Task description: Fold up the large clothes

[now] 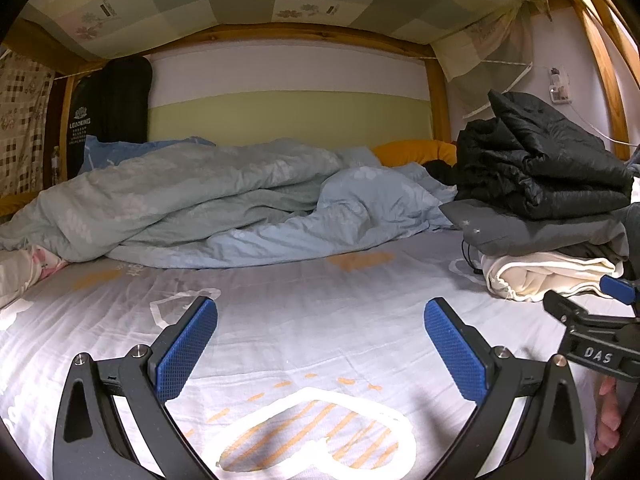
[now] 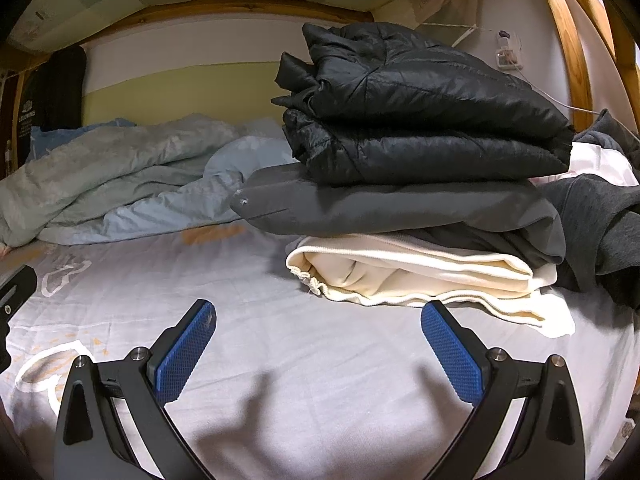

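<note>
Folded stack on the bed's right side: black puffer jacket (image 2: 424,108) over grey garment (image 2: 400,208) and cream garment (image 2: 420,276); a dark grey garment (image 2: 600,216) beside it appears unfolded, apparently left; left gripper (image 1: 320,344) and right gripper (image 2: 318,346) spread, empty, above the bedsheet (image 2: 280,312)

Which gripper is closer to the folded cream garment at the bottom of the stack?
Right. The right gripper sits just before the folded cream garment, jaws open. The left gripper faces bare printed bedsheet, the garment off to its right.
</note>
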`<state>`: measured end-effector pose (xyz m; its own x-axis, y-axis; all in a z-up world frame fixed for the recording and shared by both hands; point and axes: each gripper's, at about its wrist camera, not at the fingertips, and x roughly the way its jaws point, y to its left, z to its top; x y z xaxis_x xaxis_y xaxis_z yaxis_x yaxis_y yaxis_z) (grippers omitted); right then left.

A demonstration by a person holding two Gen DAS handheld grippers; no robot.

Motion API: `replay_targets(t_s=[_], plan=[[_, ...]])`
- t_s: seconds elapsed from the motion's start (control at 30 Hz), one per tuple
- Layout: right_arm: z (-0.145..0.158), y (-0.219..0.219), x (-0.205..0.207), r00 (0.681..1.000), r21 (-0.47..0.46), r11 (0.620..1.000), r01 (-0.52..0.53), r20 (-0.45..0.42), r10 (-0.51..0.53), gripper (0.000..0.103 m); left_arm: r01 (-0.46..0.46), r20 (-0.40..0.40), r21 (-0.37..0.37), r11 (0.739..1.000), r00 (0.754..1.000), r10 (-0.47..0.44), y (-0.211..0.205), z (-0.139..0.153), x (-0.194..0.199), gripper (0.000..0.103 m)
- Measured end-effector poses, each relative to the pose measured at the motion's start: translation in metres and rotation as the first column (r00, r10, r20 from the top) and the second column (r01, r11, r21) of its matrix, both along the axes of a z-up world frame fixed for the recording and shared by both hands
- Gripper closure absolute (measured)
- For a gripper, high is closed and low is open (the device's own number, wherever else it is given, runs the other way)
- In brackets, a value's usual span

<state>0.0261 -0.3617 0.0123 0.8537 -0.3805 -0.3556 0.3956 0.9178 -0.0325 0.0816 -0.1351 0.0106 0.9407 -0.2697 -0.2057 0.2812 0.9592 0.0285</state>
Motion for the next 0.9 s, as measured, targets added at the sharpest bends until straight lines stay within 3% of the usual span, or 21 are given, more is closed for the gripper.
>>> replay_targets(t_s=[0.9], plan=[[-0.0008, 0.0030, 0.0027, 1.000, -0.017, 1.000, -0.005, -0.013, 0.004, 0.000, -0.002, 0.000, 0.021, 1.000, 1.000, 0.002, -0.0058, -0.0007, -0.0015, 0.000]])
